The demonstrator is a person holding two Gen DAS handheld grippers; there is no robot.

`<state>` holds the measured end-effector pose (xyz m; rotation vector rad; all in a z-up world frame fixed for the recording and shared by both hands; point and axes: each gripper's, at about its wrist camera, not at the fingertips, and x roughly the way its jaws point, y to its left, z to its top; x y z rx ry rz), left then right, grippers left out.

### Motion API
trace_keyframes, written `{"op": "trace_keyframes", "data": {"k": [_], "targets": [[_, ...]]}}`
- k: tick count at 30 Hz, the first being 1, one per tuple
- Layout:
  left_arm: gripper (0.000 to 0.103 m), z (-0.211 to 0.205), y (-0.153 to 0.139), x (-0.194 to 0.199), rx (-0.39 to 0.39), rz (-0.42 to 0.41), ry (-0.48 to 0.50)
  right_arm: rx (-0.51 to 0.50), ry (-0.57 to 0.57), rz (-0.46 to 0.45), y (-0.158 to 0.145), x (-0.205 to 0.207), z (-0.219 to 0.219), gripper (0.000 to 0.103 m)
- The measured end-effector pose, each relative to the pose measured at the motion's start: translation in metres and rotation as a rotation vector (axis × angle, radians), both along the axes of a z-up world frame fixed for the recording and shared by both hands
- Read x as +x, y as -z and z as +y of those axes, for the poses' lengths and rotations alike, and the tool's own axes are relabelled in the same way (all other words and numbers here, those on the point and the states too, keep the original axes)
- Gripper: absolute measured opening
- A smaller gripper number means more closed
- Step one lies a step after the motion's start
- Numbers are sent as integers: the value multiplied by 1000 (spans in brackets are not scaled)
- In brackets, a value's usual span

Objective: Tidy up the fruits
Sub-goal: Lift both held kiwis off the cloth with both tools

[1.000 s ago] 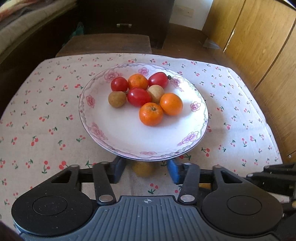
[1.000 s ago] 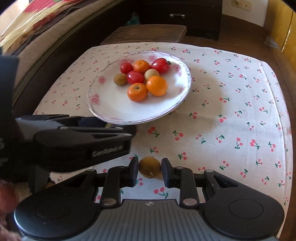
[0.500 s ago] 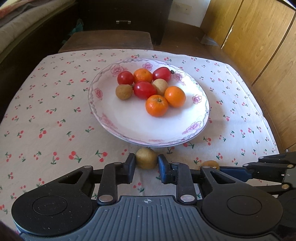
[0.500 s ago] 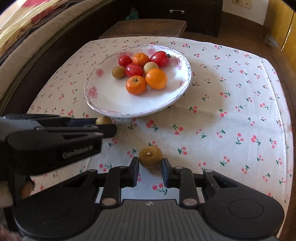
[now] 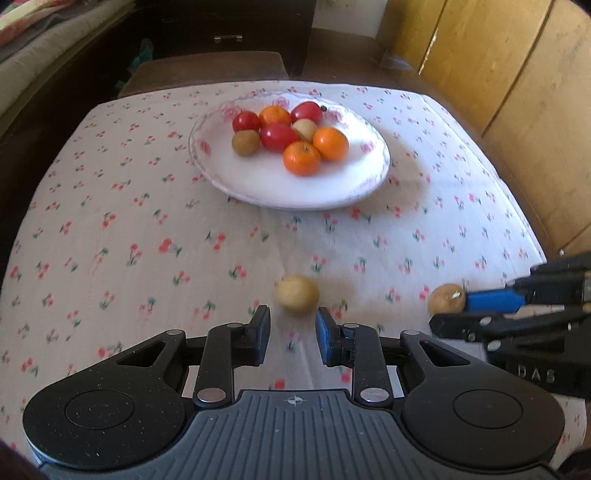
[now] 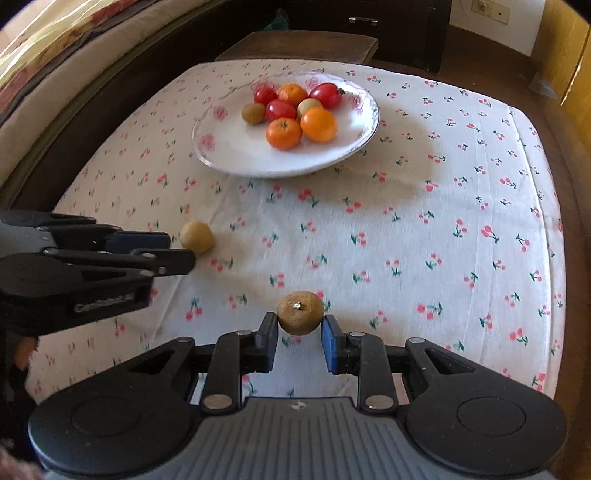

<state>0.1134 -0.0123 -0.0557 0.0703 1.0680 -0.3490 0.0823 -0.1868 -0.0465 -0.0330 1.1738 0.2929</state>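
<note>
1. The counter (image 6: pixel 461 155) is covered by a white cloth printed with small red cherries; behind it stand a dark wooden stool (image 6: pixel 299 46) and a dark cabinet (image 5: pixel 229 26), with a cushioned sofa (image 6: pixel 55 66) along the left and yellow wooden panels (image 5: pixel 517 74) on the right.
2. A white plate (image 5: pixel 258 181) with a pink floral rim sits on the far half of the cloth and holds three red tomatoes, three oranges and two small tan fruits, all bunched at its far side.
3. Two more fruits lie on the cloth well short of the plate: a pale yellow-tan fruit (image 5: pixel 297 294) and a browner fruit (image 6: pixel 300 312) with a stem scar.
4. Only the right wrist view shows the stem end of the browner fruit facing the camera and the sofa's patterned cover; only the left wrist view shows the wooden panels at length.
5. The left gripper (image 5: pixel 291 336) is low over the cloth, its jaws spread and released, the pale fruit just ahead of the tips and not touched.
6. The right gripper (image 6: pixel 299 339) is also low, jaws parted, the browner fruit sitting at the tips between them; whether the pads touch it I cannot tell.
</note>
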Motion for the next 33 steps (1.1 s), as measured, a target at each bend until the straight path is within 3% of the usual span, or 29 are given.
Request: {"op": "trace_keyframes", "data": {"k": [5,12,15,17,25,29,33], "targets": [[38,4,-7,-9,-35,-32,-1,-5,-12,2,1,-2,1,27],[55,1,-8,7,-78,-37,-63,11,2,7,6,4,-2,28],[57,-6,-1,15,-74,-27,-73,23,15,8,5,6,-4,28],[56,-9,5,18,-69,-14,-77,26,21,-1,3,7,-5,28],[39,-15,11,16,-3,-30,-61,0,10,0,8,11,3,27],[35,-11,10,11,-7,-24,-51,7,20,-5,8,9,0,17],[34,-6,6,8,-20,-21,-59,31,41,-18,1,9,-5,14]]}}
